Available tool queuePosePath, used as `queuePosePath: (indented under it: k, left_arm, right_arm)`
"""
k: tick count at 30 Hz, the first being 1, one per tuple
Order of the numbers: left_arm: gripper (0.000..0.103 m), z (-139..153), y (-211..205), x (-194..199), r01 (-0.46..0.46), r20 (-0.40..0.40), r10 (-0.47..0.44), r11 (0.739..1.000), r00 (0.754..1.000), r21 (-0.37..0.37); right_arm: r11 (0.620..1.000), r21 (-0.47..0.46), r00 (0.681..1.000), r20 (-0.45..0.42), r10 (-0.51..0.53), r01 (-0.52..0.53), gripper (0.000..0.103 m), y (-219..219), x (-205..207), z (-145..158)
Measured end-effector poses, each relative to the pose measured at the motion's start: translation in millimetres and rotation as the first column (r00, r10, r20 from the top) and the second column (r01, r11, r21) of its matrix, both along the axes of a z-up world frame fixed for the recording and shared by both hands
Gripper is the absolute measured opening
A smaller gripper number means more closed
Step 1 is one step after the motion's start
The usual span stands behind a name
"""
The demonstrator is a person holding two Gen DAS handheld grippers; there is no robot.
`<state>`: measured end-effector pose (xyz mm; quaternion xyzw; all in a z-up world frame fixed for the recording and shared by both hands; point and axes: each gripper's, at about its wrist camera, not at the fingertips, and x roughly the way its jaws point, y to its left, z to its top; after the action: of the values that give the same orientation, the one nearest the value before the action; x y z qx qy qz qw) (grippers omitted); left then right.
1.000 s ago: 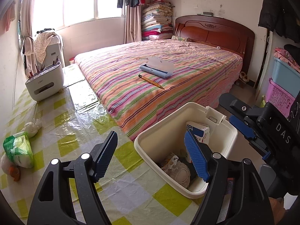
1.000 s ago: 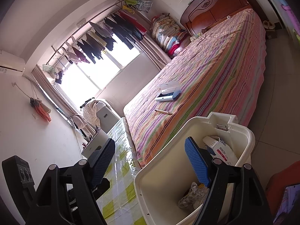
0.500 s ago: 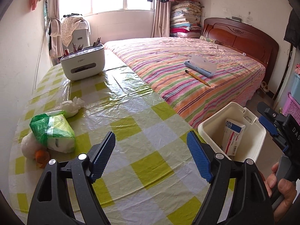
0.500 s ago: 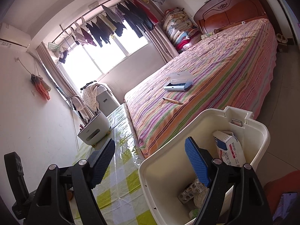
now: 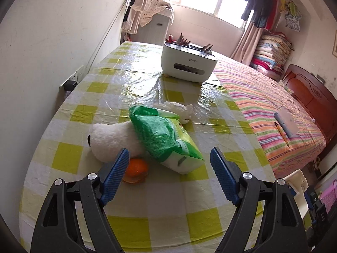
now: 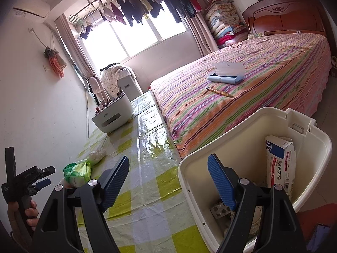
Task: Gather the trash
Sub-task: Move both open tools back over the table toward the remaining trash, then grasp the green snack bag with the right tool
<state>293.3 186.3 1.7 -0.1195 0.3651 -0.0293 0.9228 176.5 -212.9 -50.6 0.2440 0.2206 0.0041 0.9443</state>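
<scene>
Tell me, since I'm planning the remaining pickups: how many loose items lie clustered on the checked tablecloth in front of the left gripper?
4: a green pack, a white plush toy beside it, an orange piece below the toy, and a crumpled tissue behind the pack. More may hide under the pack.

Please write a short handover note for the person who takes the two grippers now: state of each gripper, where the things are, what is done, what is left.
Left gripper: open, empty, above the table, facing the green packet.
Right gripper: open, empty, at the white bin.
Done: medicine box and blister pack lie in the bin.
Left: crumpled tissue, green packet, orange item beside the white plush toy; judge which are trash.
</scene>
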Motion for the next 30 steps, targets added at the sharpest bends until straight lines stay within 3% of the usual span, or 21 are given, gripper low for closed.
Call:
queuePosePath:
  k: [7,11,20,26,30]
  left_arm:
    - [0.078,-8,44,16,-0.094,-0.038,0.092,0.995,0.995,-0.045]
    - [0.078,-11,53,18,-0.108,-0.050,0.104,0.992,0.993,-0.069]
    - [0.080,-13,63,19,-0.124,-0.062,0.119,0.987,0.991,-0.097]
    - [0.081,-14,67,23,-0.127,-0.073,0.119,0.985,0.990,-0.120]
    - [0.082,-14,75,27,-0.135,-0.080,0.124,0.981,0.989,-0.139]
  right_arm:
    - [0.994,-0.075,0.996,-0.042,0.077,-0.080,0.075,25,9,-4]
    - [0.987,-0.120,0.993,-0.049,0.104,-0.109,0.075,36,12,-1]
    - [0.975,-0.125,0.977,-0.133,0.168,-0.185,0.075,55,35,-3]
    - [0.955,-0.119,0.951,-0.186,0.247,-0.271,0.075,82,55,0]
    - [0.920,-0.133,0.915,-0.227,0.334,-0.369,0.075,111,71,8]
